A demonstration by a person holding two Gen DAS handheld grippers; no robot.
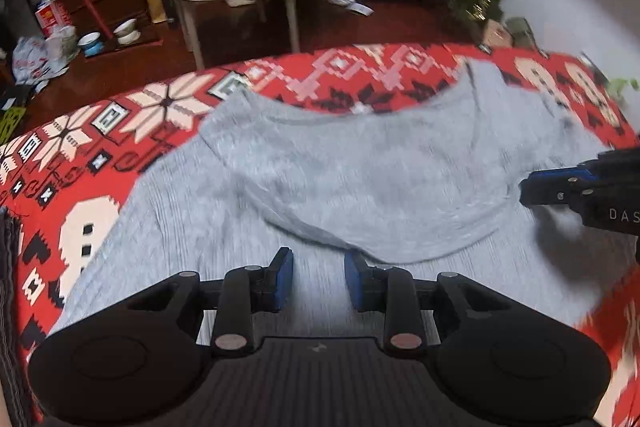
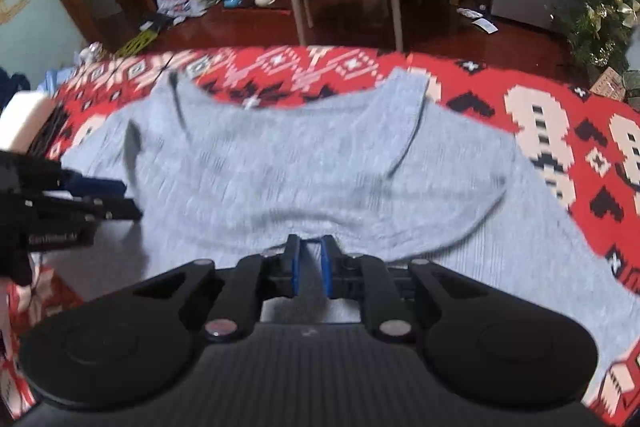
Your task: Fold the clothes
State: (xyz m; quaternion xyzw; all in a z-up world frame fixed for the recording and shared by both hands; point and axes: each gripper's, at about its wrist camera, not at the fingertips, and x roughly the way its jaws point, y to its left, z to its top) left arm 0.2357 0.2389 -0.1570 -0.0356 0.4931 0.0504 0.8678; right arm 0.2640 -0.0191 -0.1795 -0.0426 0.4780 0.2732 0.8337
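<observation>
While the grey sweater (image 1: pixel 360 167) lies half-folded on the red patterned blanket (image 1: pixel 120 115), keep the right gripper (image 2: pixel 310 259) jaws pinched on the fold edge at 6 o'clock; left gripper (image 1: pixel 319 279) jaws released, empty: grab the hem, move level.

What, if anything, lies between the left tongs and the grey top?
Nothing visible. The left tongs hang open right over the grey top, with only its cloth below them. The right tongs are off to one side, at the folded edge.
</observation>
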